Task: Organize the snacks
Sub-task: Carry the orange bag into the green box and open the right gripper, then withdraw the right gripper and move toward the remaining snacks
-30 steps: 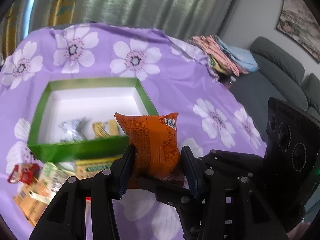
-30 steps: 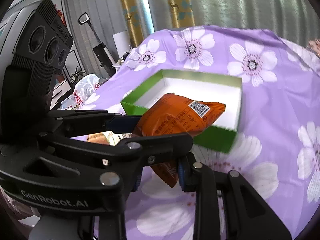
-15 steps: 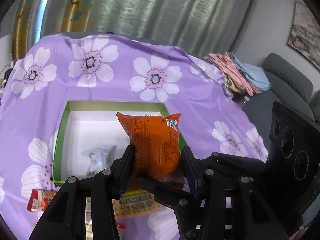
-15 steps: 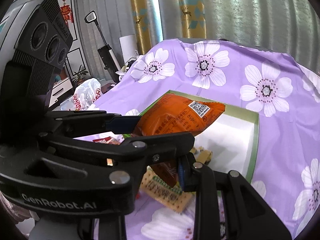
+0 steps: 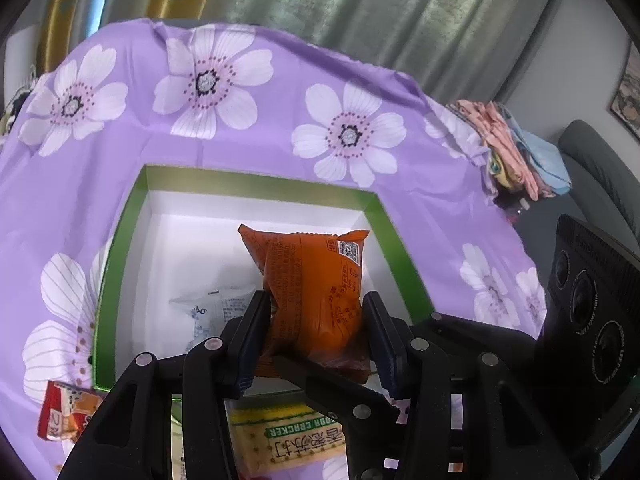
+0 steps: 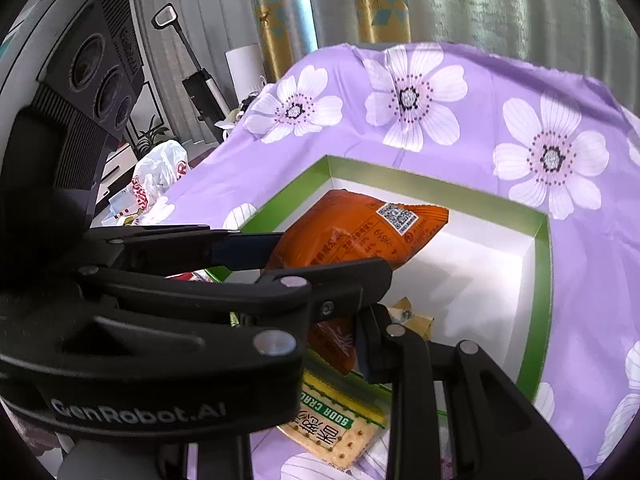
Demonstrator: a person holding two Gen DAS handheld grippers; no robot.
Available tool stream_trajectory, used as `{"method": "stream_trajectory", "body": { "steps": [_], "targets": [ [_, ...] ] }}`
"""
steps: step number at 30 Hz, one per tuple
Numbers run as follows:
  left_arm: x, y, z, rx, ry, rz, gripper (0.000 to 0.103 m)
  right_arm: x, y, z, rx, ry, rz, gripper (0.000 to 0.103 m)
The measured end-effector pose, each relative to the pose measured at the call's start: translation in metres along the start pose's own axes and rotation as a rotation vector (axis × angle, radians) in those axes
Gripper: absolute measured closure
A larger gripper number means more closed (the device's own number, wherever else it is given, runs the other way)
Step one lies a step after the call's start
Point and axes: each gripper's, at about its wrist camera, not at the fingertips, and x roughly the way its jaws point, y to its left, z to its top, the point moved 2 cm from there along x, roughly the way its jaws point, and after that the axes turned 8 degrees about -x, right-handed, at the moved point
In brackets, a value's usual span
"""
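Note:
My left gripper [image 5: 316, 316] is shut on an orange snack packet [image 5: 316, 292] and holds it over the green box [image 5: 120, 240] with a white inside. The same packet [image 6: 360, 236] and box [image 6: 540, 280] show in the right wrist view, with the left gripper [image 6: 312, 256] across the frame. A silver-white packet [image 5: 208, 312] lies in the box, and a tan packet [image 6: 416, 316] too. Of my right gripper only one finger [image 6: 372, 344] shows behind the left gripper; its state is hidden.
A soda cracker pack [image 5: 296, 436] lies on the purple flowered cloth [image 5: 248, 128] just in front of the box, also in the right wrist view [image 6: 336, 424]. A red-orange snack [image 5: 64, 412] lies at the left. Folded clothes [image 5: 516, 148] and a grey sofa [image 5: 600, 168] are at the right.
Both grippers have moved forward over the box. The orange packet, earlier in front of the box's near wall, now hangs above its white inside.

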Motion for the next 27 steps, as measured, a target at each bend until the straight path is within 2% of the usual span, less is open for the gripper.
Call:
{"method": "stream_trajectory", "body": {
  "steps": [6,8,10,11,12,21,23,27],
  "targets": [
    [0.012,0.008,-0.001,-0.052,0.029,0.013,0.054,0.01,-0.002,-0.003,0.008,0.03,-0.011,0.069],
    [0.011,0.01,-0.001,-0.072,0.026,0.036,0.047,0.008,-0.001,-0.004,0.007,0.034,-0.031,0.067],
    [0.006,0.012,-0.001,-0.069,0.011,0.057,0.027,0.004,-0.001,-0.005,-0.004,0.03,-0.071,0.065],
    [0.002,0.012,-0.001,-0.065,-0.002,0.066,0.024,0.0,-0.001,-0.006,-0.004,0.027,-0.087,0.057],
    [-0.002,0.013,-0.001,-0.063,-0.011,0.074,0.023,-0.002,-0.002,-0.006,-0.004,0.023,-0.098,0.051],
    [-0.047,0.005,-0.01,0.0,-0.1,0.152,0.02,-0.044,0.007,-0.013,-0.035,-0.02,-0.245,0.034],
    [-0.055,0.001,-0.013,0.008,-0.111,0.152,0.02,-0.054,0.01,-0.013,-0.048,-0.033,-0.282,0.031],
    [-0.071,-0.004,-0.023,0.009,-0.121,0.143,0.017,-0.073,0.019,-0.015,-0.063,-0.054,-0.301,0.03]
  ]
}}
